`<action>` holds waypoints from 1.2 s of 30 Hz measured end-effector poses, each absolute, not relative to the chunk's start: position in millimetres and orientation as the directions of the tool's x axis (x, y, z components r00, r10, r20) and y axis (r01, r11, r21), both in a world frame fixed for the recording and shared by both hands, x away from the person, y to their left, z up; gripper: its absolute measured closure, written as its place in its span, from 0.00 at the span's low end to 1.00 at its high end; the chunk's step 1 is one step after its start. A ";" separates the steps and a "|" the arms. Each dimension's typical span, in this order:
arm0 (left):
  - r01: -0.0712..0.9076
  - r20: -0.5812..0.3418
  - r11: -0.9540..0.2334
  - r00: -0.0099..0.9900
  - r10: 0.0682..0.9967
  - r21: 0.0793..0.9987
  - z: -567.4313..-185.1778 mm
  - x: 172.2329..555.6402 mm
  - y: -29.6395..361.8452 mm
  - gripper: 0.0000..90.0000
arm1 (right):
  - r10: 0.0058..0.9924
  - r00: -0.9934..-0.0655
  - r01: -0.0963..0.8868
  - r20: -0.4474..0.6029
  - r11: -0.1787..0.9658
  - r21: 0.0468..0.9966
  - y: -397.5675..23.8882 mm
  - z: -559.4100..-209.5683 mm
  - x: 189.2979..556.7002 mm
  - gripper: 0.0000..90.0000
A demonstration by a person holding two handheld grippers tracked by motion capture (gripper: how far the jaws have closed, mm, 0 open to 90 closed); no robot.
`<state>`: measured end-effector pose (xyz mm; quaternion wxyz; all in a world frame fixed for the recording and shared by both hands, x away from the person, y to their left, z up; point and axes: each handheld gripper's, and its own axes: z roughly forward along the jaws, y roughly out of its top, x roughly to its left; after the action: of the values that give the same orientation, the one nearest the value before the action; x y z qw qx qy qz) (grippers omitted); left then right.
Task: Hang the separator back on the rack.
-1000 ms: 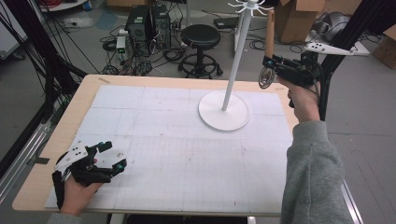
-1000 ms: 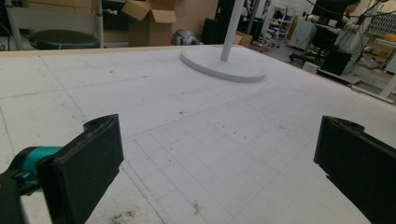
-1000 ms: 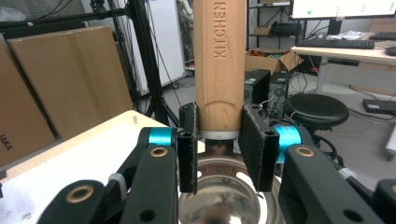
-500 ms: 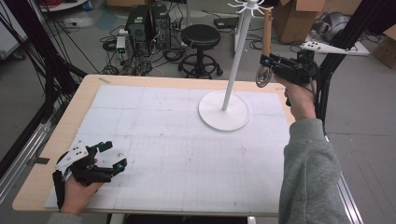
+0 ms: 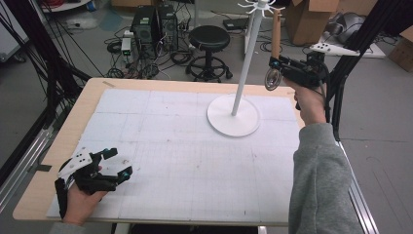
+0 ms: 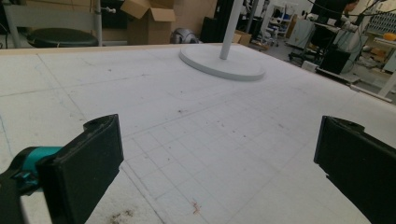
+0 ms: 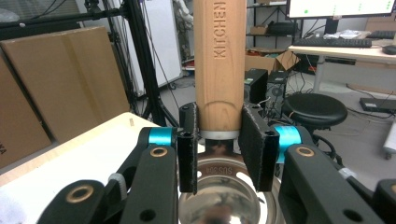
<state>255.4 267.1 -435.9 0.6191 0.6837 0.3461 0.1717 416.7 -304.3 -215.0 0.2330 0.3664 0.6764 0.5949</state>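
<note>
The spoon (image 7: 219, 70) is clamped at its wooden handle by the right gripper (image 7: 219, 149); its top should be guided, probably, onto a stand (image 5: 234, 114) hook above.

1. The wooden handle (image 7: 219, 60) of the utensil bears the word "KITCHEN", cut into the wood and running lengthwise up the handle; its upper end runs out of the right gripper view.
2. The steel neck (image 7: 219, 169) just below that handle carries a small stamped mark, too small and upside down to read with certainty.
</note>
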 end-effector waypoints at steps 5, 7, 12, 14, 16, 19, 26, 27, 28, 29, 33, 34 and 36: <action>0.260 -0.187 -0.002 0.701 0.688 0.966 -436.5 255.7 266.5 0.02 | 0.774 -0.623 0.219 0.115 0.032 0.975 -303.8 -217.2 416.6 0.78; 0.260 -0.187 -0.002 0.701 0.689 0.966 -436.4 255.5 266.4 0.02 | 0.775 -0.621 0.226 0.118 0.033 0.973 -304.2 -218.3 416.7 0.78; 0.261 -0.190 0.000 0.702 0.686 0.965 -436.2 255.2 266.4 0.02 | 0.775 -0.622 0.224 0.113 0.038 0.974 -302.8 -219.0 417.4 0.78; 0.261 -0.190 0.001 0.701 0.688 0.965 -436.3 255.3 266.3 0.02 | 0.776 -0.620 0.226 0.114 0.037 0.974 -302.4 -219.3 418.0 0.78; 0.261 -0.190 0.000 0.702 0.686 0.965 -436.4 255.5 266.5 0.02 | 0.777 -0.618 0.228 0.116 0.036 0.973 -302.2 -219.4 418.3 0.78; 0.260 -0.190 0.001 0.704 0.685 0.966 -436.3 255.5 266.7 0.02 | 0.778 -0.617 0.227 0.116 0.035 0.973 -301.5 -219.3 419.4 0.77; 0.263 -0.194 0.005 0.701 0.686 0.965 -436.7 255.4 267.4 0.02 | 0.782 -0.612 0.228 0.114 0.036 0.973 -299.7 -219.8 422.4 0.77; 0.263 -0.195 0.005 0.702 0.686 0.965 -436.7 255.3 267.7 0.02 | 0.782 -0.612 0.230 0.117 0.034 0.973 -298.9 -220.1 422.9 0.77; 0.264 -0.195 0.005 0.701 0.686 0.965 -436.7 255.2 267.8 0.02 | 0.782 -0.613 0.227 0.114 0.037 0.973 -298.4 -220.4 423.5 0.77; 0.264 -0.194 0.003 0.701 0.686 0.965 -436.8 255.1 268.2 0.02 | 0.781 -0.613 0.230 0.118 0.034 0.973 -297.5 -220.6 423.9 0.77; 0.263 -0.195 0.006 0.699 0.688 0.965 -436.9 254.5 268.9 0.02 | 0.786 -0.609 0.224 0.106 0.042 0.974 -294.1 -221.2 425.1 0.77; 0.264 -0.197 0.009 0.698 0.688 0.965 -436.9 254.3 269.0 0.02 | 0.788 -0.606 0.224 0.106 0.041 0.974 -293.7 -221.4 425.2 0.77; 0.261 -0.193 0.004 0.700 0.688 0.965 -436.8 254.2 269.8 0.02 | 0.794 -0.599 0.224 0.105 0.041 0.974 -292.3 -221.7 425.3 0.77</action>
<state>254.2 269.8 -436.8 0.6180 0.6841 0.3468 0.1725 425.3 -292.3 -221.7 0.2447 0.3750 0.6786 0.5823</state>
